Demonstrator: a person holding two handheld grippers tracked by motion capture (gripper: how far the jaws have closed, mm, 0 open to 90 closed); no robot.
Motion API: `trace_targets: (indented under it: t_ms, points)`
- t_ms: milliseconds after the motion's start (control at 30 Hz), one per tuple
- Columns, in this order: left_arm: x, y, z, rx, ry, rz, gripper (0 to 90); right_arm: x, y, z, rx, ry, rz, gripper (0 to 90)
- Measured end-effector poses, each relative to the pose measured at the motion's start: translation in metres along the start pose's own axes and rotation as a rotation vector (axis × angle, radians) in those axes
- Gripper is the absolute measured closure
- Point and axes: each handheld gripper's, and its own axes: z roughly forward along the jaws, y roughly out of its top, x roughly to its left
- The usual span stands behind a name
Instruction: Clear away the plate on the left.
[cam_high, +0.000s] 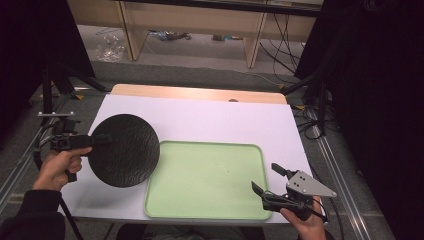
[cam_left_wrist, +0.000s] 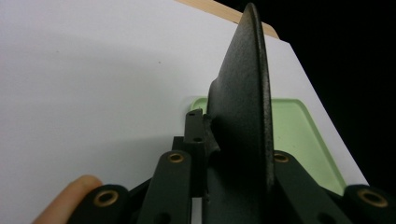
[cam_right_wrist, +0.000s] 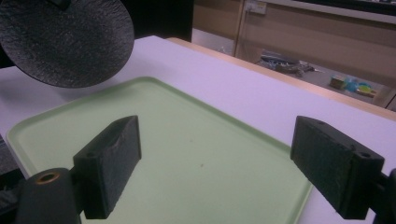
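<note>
Plate (cam_high: 125, 150), black and round with a rough texture, sits clamped by its rim in my left gripper (cam_high: 102, 140); the jaws are nearly closed and pinch the edge from both sides. It hangs tilted over the left part of the table, its right edge just overlapping the left rim of the tray (cam_high: 205, 181). In the left gripper view I see the plate (cam_left_wrist: 243, 116) edge-on, standing between the two jaws, with the tray (cam_left_wrist: 299, 130) beyond it.

My right gripper (cam_high: 272, 180) waits by the tray's near right corner, jaws spread wide with nothing between them. In the right gripper view the pads (cam_right_wrist: 112, 163) frame bare green tray (cam_right_wrist: 187, 154), and the plate (cam_right_wrist: 65, 42) shows at the upper left.

A white sheet (cam_high: 210, 120) covers the table, and a strip of pale wood (cam_high: 200, 93) shows along the far edge. The tray is light green, with rounded corners and a raised lip. Beyond the table I see grey floor (cam_high: 200, 70), wooden furniture legs (cam_high: 127, 30), loose cables (cam_high: 280, 35) and a crumpled clear bag (cam_high: 110, 47). Black curtains (cam_high: 380, 100) close both sides. I can read no writing or labels anywhere.
</note>
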Motion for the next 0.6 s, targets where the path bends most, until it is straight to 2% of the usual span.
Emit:
trace_targets:
  t_ms: [167,233,267,400,467,500,600]
  points:
    - [-0.013,0.003,0.013,0.023,-0.024,0.022,78.3,-0.001,-0.001,0.001,-0.004,-0.004,-0.006,17.0]
    - [-0.02,0.004,0.021,0.034,-0.042,0.026,78.3,-0.001,-0.001,0.002,0.006,0.001,0.014,17.0]
    - [-0.023,0.005,0.025,0.041,-0.052,0.032,78.2,-0.002,-0.001,0.001,-0.003,-0.009,-0.004,17.0]
    - [-0.042,0.005,0.041,0.07,-0.087,0.065,78.3,-0.001,-0.001,0.001,0.008,-0.001,0.01,17.0]
    - [-0.048,0.004,0.049,0.089,-0.117,0.071,78.1,-0.001,0.0,0.002,-0.009,-0.007,-0.001,17.0]
    - [-0.048,0.004,0.049,0.089,-0.117,0.071,78.3,-0.002,-0.001,0.002,-0.014,-0.007,0.0,17.0]
    - [-0.058,0.003,0.06,0.112,-0.142,0.083,78.2,-0.001,-0.001,0.002,-0.004,-0.002,-0.004,17.0]
